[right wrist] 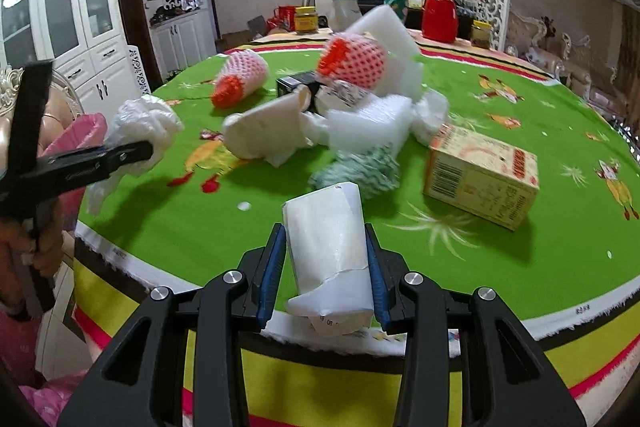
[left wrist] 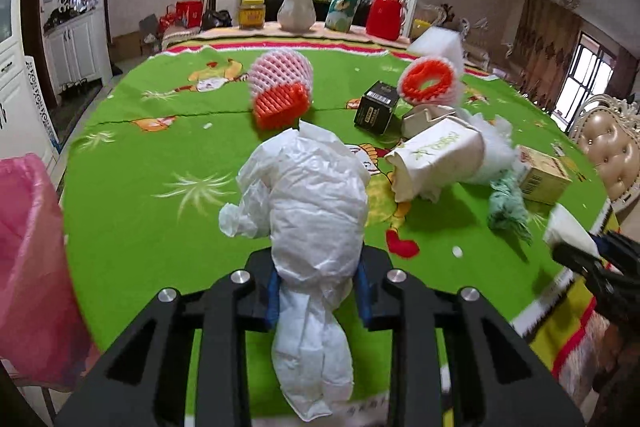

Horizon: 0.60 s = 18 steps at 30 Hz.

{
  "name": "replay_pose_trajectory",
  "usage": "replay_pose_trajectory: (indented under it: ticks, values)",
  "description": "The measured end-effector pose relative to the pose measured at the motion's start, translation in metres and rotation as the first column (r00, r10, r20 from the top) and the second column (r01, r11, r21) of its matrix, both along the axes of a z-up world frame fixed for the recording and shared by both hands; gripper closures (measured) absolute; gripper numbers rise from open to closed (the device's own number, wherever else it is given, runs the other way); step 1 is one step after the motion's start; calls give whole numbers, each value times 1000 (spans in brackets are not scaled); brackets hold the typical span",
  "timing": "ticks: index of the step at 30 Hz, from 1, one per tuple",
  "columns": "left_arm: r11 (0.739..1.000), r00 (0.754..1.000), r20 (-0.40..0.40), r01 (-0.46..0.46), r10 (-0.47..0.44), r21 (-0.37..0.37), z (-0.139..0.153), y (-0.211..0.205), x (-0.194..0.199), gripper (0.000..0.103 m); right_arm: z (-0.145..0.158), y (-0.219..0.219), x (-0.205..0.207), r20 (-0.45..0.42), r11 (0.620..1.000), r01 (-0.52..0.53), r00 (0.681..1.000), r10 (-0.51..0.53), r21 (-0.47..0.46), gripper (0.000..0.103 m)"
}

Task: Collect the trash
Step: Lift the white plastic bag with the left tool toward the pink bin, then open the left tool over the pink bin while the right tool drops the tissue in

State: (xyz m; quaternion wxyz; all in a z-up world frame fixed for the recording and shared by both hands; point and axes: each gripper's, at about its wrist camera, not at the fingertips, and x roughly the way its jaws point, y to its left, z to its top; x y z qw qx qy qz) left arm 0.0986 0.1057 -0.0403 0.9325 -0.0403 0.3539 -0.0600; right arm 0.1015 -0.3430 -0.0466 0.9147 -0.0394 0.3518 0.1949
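Over the green worktop [left wrist: 132, 155], my left gripper [left wrist: 316, 291] is clamped on a crumpled white bag [left wrist: 316, 211], pads pressing both sides, bag lifted clear. My right gripper [right wrist: 326, 267] is closed on a flattened white carton [right wrist: 328, 251] near the worktop's front edge. More trash sits mid-worktop: two foam nets [left wrist: 280, 87], a black box [left wrist: 378, 107], a yellow box [right wrist: 480, 175], a green wad [right wrist: 360, 167]. Pink bin bag [left wrist: 28, 267] at my left, beside the worktop.
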Motion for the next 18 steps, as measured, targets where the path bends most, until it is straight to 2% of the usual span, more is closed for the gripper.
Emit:
replay_pose_trajectory:
  ticks: [5,11,18]
  values:
    - [1000,997,79,-8,8,1,13,14,-31,74,9,29,-2,43,999,-40,998,39,16,65]
    - [999,990,137,-36,33,23,22,33,-56,74,19,71,-5,82,994,-109,991,107,21,65]
    - [994,979,189,-92,79,61,32,62,-81,73,35,136,-7,134,973,-229,966,223,26,65]
